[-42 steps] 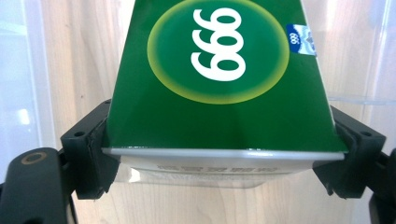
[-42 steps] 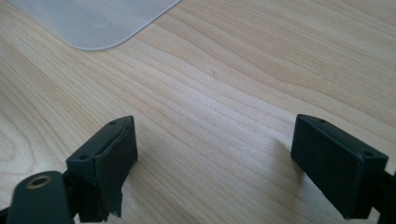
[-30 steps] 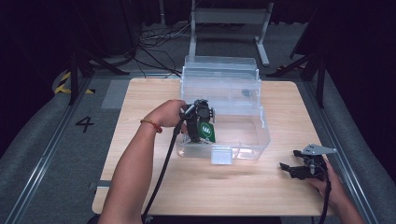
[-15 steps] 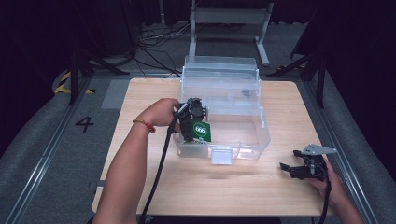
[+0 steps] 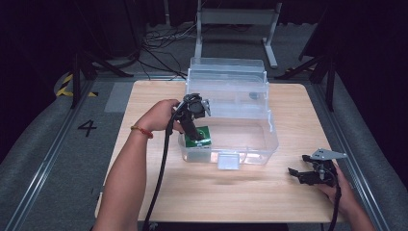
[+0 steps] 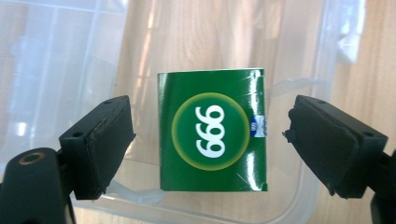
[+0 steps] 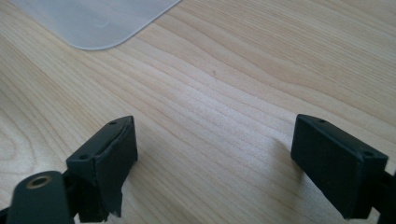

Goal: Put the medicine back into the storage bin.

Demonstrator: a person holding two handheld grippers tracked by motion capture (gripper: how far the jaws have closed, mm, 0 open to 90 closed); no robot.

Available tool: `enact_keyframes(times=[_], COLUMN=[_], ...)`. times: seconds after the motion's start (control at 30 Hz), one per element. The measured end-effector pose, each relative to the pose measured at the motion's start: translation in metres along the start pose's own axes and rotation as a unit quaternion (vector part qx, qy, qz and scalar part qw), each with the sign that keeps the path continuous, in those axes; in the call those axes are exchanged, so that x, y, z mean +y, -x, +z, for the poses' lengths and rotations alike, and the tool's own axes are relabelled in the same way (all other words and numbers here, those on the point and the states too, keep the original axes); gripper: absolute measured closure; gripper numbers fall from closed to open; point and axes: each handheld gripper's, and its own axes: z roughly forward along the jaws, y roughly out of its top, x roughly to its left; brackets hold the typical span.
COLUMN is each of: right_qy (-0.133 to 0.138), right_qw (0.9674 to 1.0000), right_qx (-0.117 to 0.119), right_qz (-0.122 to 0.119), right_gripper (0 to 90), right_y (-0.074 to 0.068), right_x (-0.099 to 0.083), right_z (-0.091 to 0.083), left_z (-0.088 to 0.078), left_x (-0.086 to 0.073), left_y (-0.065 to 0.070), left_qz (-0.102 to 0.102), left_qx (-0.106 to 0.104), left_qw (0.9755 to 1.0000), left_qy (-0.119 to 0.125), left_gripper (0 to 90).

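A green box (image 6: 212, 130) with a white number in a yellow-ringed circle sits in the near left corner of a clear plastic bin (image 5: 269, 126). In the high view the green box (image 5: 199, 137) shows just under my left gripper (image 5: 195, 133). That left gripper (image 6: 210, 116) points down over the box with its jaws open. A gap shows between each pad and the box's sides. At the table's front right, my right gripper (image 5: 294, 173) rests low above the bare wood. The right gripper (image 7: 215, 140) is open with nothing between its pads.
The bin's clear lid (image 5: 226, 72) stands upright at its back edge. A white latch (image 5: 228, 161) hangs on its front wall. A translucent plastic corner (image 7: 93, 23) lies ahead of the right gripper. The wooden table (image 5: 144, 96) ends near both forearms.
My left gripper has shifted left and slightly up over the bin, and the green box shows farther left. The right gripper has kept still.
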Motion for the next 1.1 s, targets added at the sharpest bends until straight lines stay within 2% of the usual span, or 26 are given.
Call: enact_keyframes(times=[0.03, 0.07, 0.1, 0.13, 0.2, 0.23, 0.27, 0.3, 0.33, 0.37, 0.4, 0.43, 0.47, 0.5, 0.57, 0.6, 0.63, 0.67, 0.73, 0.77, 0.8, 0.83, 0.9, 1.0, 1.03, 1.1], right_qy=[0.0, 0.0, 0.0, 0.0, 0.0, 0.0, 0.0, 0.0, -0.001, -0.004, -0.007, -0.01, -0.012, -0.015, -0.012, -0.006, -0.006, 0.003, 0.002, 0.013, 0.013, 0.019, 0.04, 0.054, 0.061, 0.069], right_qw=[1.0, 1.0, 1.0, 1.0, 1.0, 1.0, 1.0, 1.0, 1.0, 1.0, 1.0, 0.9999, 0.9999, 0.9999, 0.9999, 1.0, 1.0, 0.9997, 0.9998, 0.9998, 0.9998, 0.9997, 0.9991, 0.9981, 0.9975, 0.9963], right_qx=[0.0, 0.0, 0.0, 0.0, 0.0, -0.001, -0.001, -0.002, -0.001, 0.0, 0.001, 0.001, 0.002, 0.003, 0.004, 0.005, 0.005, 0.021, 0.019, 0.013, 0.013, 0.013, 0.012, 0.011, 0.011, 0.012], right_qz=[0.0, 0.0, 0.0, 0.0, -0.001, 0.0, 0.0, 0.0, 0.0, -0.001, -0.001, -0.002, -0.004, -0.003, -0.002, 0.001, 0.001, 0.01, 0.008, 0.002, 0.002, 0.002, -0.008, -0.026, -0.033, -0.049], right_gripper=[14.9, 14.9, 14.9, 14.9, 14.8, 14.8, 14.8, 14.8, 14.8, 14.9, 15.1, 15.7, 15.9, 16.8, 19.9, 21.1, 21.1, 22.3, 22.9, 25.6, 25.6, 27.0, 29.4, 32.5, 33.0, 33.4], right_y=[0.0, 0.0, 0.0, 0.0, 0.0, 0.0, 0.0, 0.0, 0.0, 0.001, 0.001, 0.002, 0.003, 0.004, 0.007, 0.008, 0.008, 0.012, 0.014, 0.017, 0.017, 0.018, 0.022, 0.027, 0.028, 0.026], right_x=[0.0, 0.0, 0.0, 0.0, 0.0, -0.001, -0.001, -0.001, -0.001, -0.001, -0.001, 0.0, 0.0, 0.001, 0.003, 0.004, 0.004, 0.008, 0.01, 0.02, 0.02, 0.025, 0.043, 0.072, 0.084, 0.107], right_z=[0.0, 0.0, 0.0, 0.0, 0.0, -0.001, -0.001, -0.001, -0.002, -0.002, -0.003, -0.003, -0.003, -0.004, -0.004, -0.005, -0.005, -0.008, -0.008, -0.015, -0.015, -0.018, -0.029, -0.038, -0.039, -0.04], left_z=[-0.001, -0.001, -0.003, -0.004, -0.007, -0.009, -0.011, -0.014, -0.015, -0.015, -0.016, -0.016, -0.016, -0.016, -0.014, -0.014, -0.011, -0.006, -0.003, 0.001, 0.003, 0.007, 0.011, 0.017, 0.02, 0.023], left_x=[-0.001, -0.001, -0.006, -0.008, -0.015, -0.017, -0.021, -0.027, -0.03, -0.033, -0.037, -0.04, -0.04, -0.048, -0.054, -0.054, -0.057, -0.061, -0.063, -0.065, -0.065, -0.066, -0.065, -0.064, -0.063, -0.063], left_y=[0.0, 0.0, 0.004, 0.007, 0.015, 0.017, 0.022, 0.029, 0.034, 0.039, 0.046, 0.051, 0.051, 0.057, 0.061, 0.061, 0.063, 0.069, 0.072, 0.074, 0.075, 0.079, 0.083, 0.085, 0.084, 0.083], left_qz=[-0.003, -0.003, -0.004, -0.006, -0.02, -0.027, -0.035, -0.031, -0.029, -0.029, -0.031, -0.041, -0.041, -0.065, -0.081, -0.081, -0.087, -0.073, -0.072, -0.073, -0.074, -0.068, -0.068, -0.069, -0.066, -0.067], left_qx=[-0.004, -0.004, 0.006, 0.009, 0.032, 0.035, 0.033, 0.026, 0.019, 0.013, 0.03, 0.04, 0.04, 0.038, 0.025, 0.025, 0.022, 0.024, 0.025, 0.023, 0.022, 0.029, 0.04, 0.042, 0.048, 0.045], left_qw=[0.9999, 0.9999, 0.9994, 0.999, 0.9974, 0.9968, 0.9955, 0.9947, 0.9946, 0.994, 0.9933, 0.9922, 0.9922, 0.9878, 0.9843, 0.9843, 0.9829, 0.9862, 0.9866, 0.986, 0.9858, 0.9868, 0.9867, 0.9864, 0.9874, 0.988], left_qy=[0.01, 0.01, 0.034, 0.043, 0.061, 0.067, 0.082, 0.095, 0.098, 0.104, 0.107, 0.111, 0.111, 0.136, 0.155, 0.155, 0.161, 0.147, 0.144, 0.148, 0.149, 0.144, 0.142, 0.143, 0.135, 0.131], left_gripper=[14.8, 14.8, 14.8, 14.8, 13.9, 11.9, 9.5, 8.9, 16.0, 17.7, 14.6, 16.8, 17.4, 15.7, 16.2, 15.7, 15.7, 16.0, 16.0, 16.2, 16.2, 16.9, 19.8, 28.1, 32.6, 34.0])
